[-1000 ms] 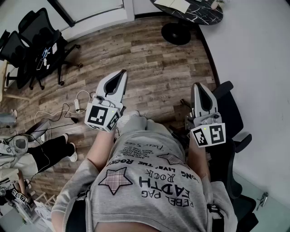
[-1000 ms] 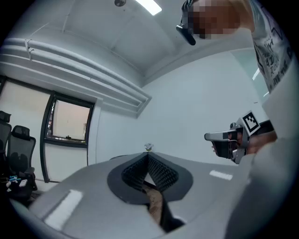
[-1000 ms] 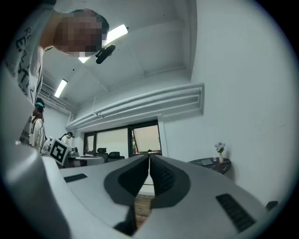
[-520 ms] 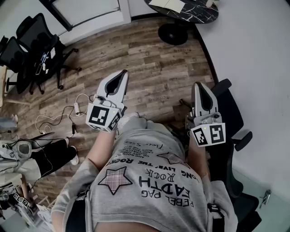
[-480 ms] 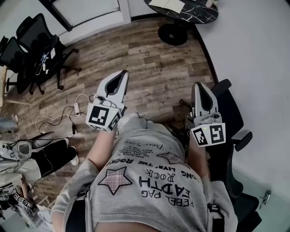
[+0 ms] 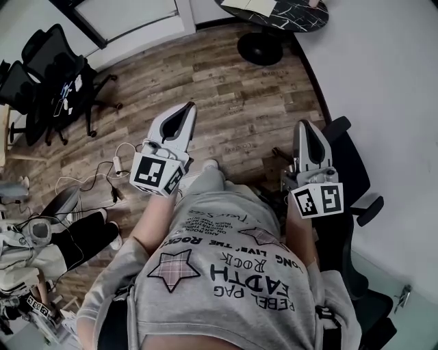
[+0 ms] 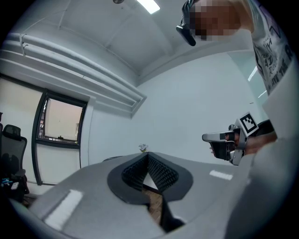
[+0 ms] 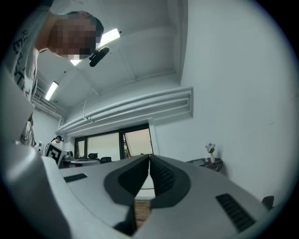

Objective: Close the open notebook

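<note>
Room contents, placed from the round table with its black marbled top at the far end:

- Papers: lying on the table top, left part.
- Small vase of flowers: upright on the table.
- Disc base: black, under the table, on the floor.
- Wood-plank floor: brown, spreading from the table toward the viewer.
- White wall: just right of the table.
- Black office chairs: grouped, well left of the table.
- White power strip: on the floor with loose cables, left of the table and nearer.
- Black chair: nearer than the table, on the wall side.
- Seated person's leg, black trousers: far left of the table, nearer still.
</note>
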Available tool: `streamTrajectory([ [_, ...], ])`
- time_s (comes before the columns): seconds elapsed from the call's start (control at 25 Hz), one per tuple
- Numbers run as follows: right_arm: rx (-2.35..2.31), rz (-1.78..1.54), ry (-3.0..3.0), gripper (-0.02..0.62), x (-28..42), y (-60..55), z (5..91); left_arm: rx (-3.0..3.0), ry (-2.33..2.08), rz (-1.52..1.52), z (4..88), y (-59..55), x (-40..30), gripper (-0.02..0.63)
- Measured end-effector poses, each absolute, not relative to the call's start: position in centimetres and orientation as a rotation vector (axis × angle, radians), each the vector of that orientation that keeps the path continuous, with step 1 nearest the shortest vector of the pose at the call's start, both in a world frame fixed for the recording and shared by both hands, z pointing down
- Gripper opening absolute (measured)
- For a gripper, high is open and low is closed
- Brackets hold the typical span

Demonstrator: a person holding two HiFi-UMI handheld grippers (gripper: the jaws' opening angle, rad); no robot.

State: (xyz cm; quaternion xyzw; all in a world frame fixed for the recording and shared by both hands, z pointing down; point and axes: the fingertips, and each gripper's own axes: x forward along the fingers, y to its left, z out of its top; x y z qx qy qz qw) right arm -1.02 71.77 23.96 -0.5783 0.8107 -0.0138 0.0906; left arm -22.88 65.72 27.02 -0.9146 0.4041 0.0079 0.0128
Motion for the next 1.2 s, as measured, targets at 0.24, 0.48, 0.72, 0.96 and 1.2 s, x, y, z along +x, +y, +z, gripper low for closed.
streamTrajectory([
  [0.24,-1.71,-0.041,2.427,0.014,-1.1,69.7,24.2,-2.864,1.268,0.02,27.8,63.4,-22.5,0.009],
  [0.48,-1.739,-0.05,2.427,0.014,-0.4,64.6,24.6,-2.891,1.233,0.037,28.3,57.8,-21.2,0.009],
  [0.72,-1.789,-0.038,2.395,0.014,1.4,57.5,24.0,-2.914,1.2,0.051,28.0,49.7,-19.7,0.009],
  [0.96,-1.842,-0.039,2.368,0.014,3.0,49.5,23.6,-2.921,1.141,0.01,27.7,40.8,-18.3,0.009],
  [1.2,-1.848,-0.044,2.35,0.014,3.7,42.7,23.5,-2.918,1.129,0.017,27.2,34.0,-17.5,0.009],
])
